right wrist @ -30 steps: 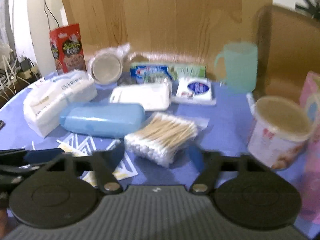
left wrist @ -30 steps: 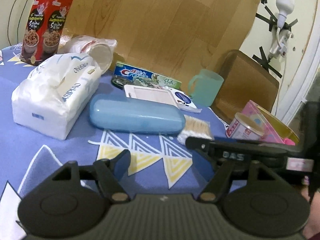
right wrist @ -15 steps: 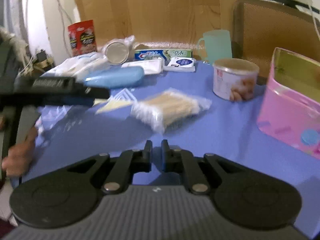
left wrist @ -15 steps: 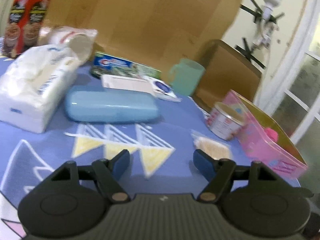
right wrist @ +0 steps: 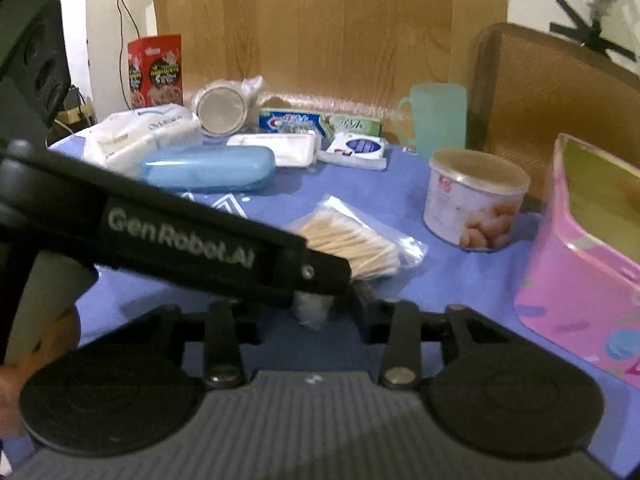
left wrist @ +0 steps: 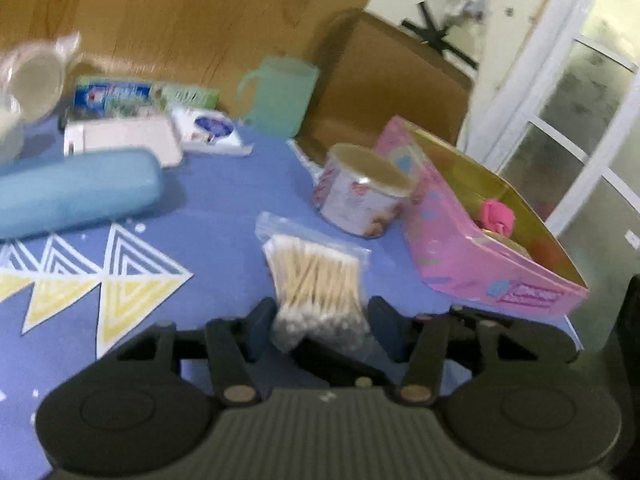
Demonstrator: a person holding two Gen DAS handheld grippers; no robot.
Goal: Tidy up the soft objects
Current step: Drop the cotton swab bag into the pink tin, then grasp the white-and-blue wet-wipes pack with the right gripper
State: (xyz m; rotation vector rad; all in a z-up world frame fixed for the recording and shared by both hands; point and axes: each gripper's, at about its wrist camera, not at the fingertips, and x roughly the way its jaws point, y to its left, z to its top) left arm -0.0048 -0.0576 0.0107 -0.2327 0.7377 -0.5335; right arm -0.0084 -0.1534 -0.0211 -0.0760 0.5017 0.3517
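Closest in, the left gripper (left wrist: 322, 316) has just been closing. The bag of cotton swabs (left wrist: 316, 276) lies between its blue pads (left wrist: 264, 320), which look to be touching both sides of the near end. The bag rests flat on the blue tablecloth (left wrist: 224, 208), not yet lifted. The right gripper (right wrist: 312, 312) has just been opening. Its jaws stand a modest way apart and grip nothing, and the left gripper's finger crosses right in front of them, so the two are crowding each other at the same bag.

Just beyond the bag to the right stands a lidded snack tub (left wrist: 364, 196), touching or nearly touching the open pink box (left wrist: 460, 256). A pink soft thing (left wrist: 496, 216) already sits in that box. I'd guess it is the collecting place and the sorting is only begun. The tub stands partly across the path from the bag to the box, so the bag would want lifting over or around it.

Farther left lie a blue hard case (right wrist: 208, 168) and a tissue pack (right wrist: 140, 136), which I'd count as left to do. Behind them are a flat white pack (right wrist: 276, 148), a small white-and-blue packet (right wrist: 356, 148), a toothpaste box (right wrist: 320, 122), wrapped cups (right wrist: 220, 110), a green mug (right wrist: 436, 120) and a red cereal box (right wrist: 155, 72).
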